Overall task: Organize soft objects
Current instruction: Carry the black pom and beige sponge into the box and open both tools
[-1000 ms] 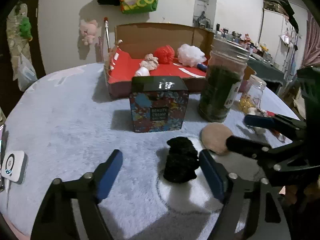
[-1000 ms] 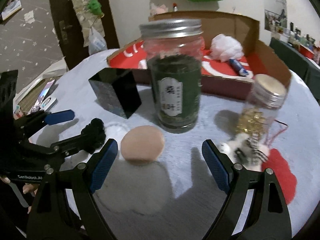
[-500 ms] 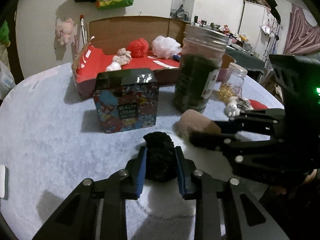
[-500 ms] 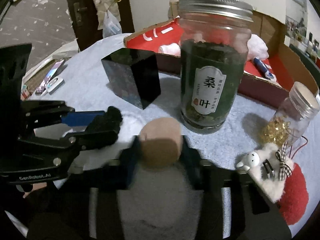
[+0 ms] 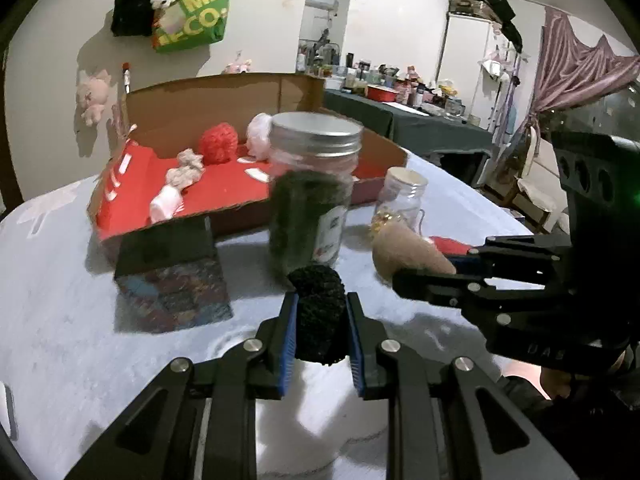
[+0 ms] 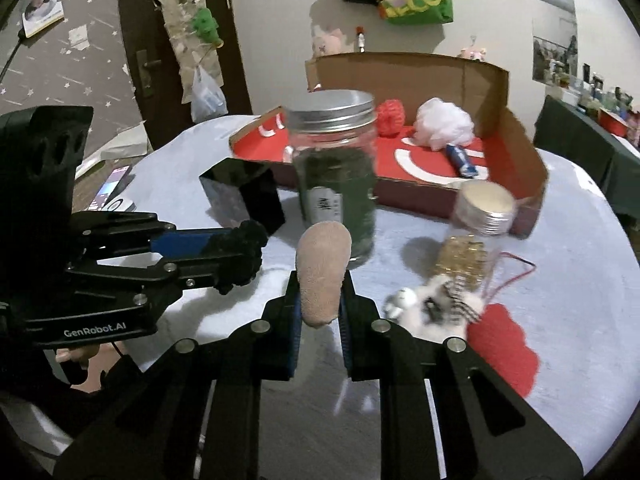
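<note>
My left gripper (image 5: 320, 320) is shut on a black fuzzy pom-pom (image 5: 318, 312) and holds it above the pale blue tablecloth (image 5: 60, 320). My right gripper (image 6: 320, 312) is shut on a tan round puff (image 6: 324, 272), squeezed upright between the blue pads. The puff also shows in the left wrist view (image 5: 404, 256), and the pom-pom in the right wrist view (image 6: 244, 256). Behind stands an open cardboard box with a red floor (image 6: 420, 160), holding a red pom-pom (image 6: 390, 118), a white mesh puff (image 6: 444, 122) and a small beige plush (image 5: 186, 168).
A tall jar of dark green leaves (image 6: 336, 192) and a black patterned box (image 5: 172, 276) stand in front of the cardboard box. A small jar of gold bits (image 6: 476, 232), a white sheep plush (image 6: 432, 304) and a red felt piece (image 6: 500, 344) lie at right.
Both grippers closed from open, the left on the black pom-pom and the right on the tan puff. Both then lifted their objects off the cloth and moved toward the box.
</note>
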A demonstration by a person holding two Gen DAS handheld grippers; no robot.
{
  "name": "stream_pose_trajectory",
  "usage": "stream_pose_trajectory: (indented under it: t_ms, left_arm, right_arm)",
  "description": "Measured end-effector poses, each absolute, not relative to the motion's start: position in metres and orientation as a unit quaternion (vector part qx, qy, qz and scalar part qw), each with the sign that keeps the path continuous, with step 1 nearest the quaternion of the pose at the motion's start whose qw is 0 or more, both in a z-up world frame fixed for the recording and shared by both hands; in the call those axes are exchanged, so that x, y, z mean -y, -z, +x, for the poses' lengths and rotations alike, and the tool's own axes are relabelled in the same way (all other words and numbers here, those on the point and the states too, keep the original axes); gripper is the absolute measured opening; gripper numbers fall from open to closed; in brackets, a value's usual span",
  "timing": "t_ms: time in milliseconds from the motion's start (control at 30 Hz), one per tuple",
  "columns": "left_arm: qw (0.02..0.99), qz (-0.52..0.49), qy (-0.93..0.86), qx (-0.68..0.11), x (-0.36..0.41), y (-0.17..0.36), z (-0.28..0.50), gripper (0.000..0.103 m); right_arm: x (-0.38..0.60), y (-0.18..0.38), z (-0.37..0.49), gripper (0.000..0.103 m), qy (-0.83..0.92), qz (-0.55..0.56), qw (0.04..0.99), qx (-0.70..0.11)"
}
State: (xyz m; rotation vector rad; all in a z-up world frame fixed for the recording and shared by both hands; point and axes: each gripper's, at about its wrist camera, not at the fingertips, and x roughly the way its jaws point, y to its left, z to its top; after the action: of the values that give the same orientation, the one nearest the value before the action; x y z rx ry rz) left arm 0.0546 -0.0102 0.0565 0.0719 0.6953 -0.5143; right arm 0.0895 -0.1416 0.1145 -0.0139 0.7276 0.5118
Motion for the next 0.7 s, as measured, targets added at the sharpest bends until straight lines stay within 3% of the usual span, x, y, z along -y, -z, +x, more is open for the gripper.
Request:
stream_pose_trajectory:
  t_ms: [700]
  left_arm:
    - [0.906, 0.03, 0.239, -0.347, 0.009, -0.0542, 0.0624, 0.024]
  right_arm:
    - [0.1536, -0.1099, 0.0914, 0.015, -0.245, -0.002, 0.899, -0.363]
